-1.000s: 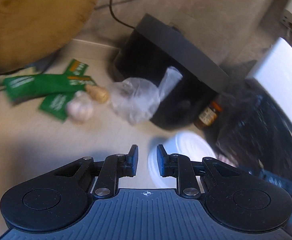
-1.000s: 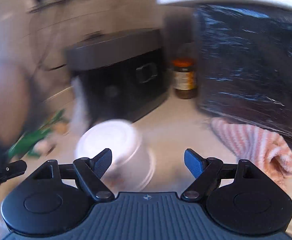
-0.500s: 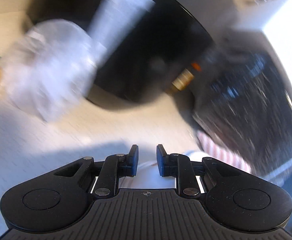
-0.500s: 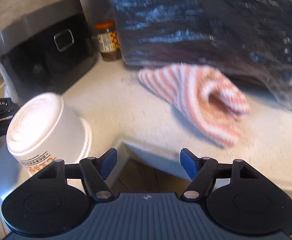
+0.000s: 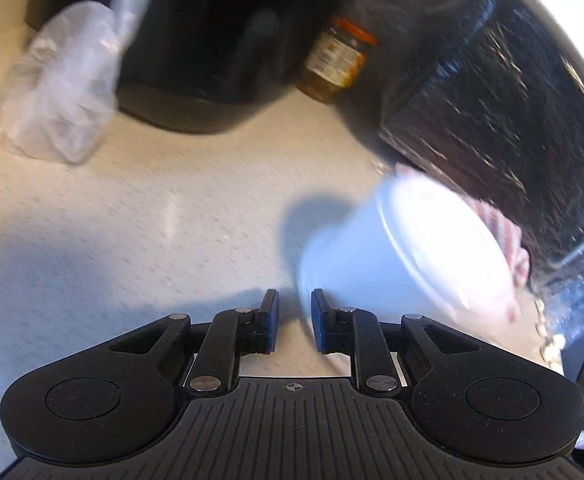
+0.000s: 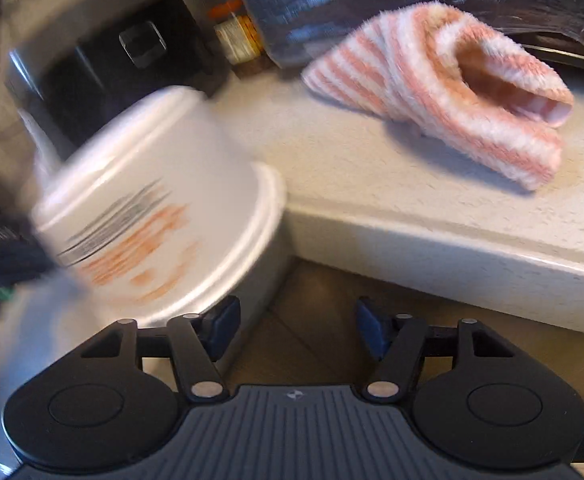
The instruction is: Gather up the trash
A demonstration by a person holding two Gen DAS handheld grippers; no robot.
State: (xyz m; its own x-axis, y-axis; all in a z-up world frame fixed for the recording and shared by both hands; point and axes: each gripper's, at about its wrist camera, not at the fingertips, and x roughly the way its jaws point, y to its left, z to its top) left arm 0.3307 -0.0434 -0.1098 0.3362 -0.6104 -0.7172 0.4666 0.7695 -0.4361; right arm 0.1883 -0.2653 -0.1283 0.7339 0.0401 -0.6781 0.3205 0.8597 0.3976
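White cup [image 6: 152,200] sits upside down and tilted at the counter [image 6: 412,184] edge, left of centre in the right view, just up-left of the right gripper [image 6: 296,330], jaws closing on nothing; left gripper [image 5: 295,324] narrow, empty, cup to its right.

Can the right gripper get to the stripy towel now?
Probably yes. The towel lies in the open on the counter, nothing on it. The right gripper, jaws closing on nothing, hangs off the counter's edge.

Left hand-held gripper [image 5: 295,326] narrowly parted; right hand-held gripper [image 6: 297,334] closing, empty.
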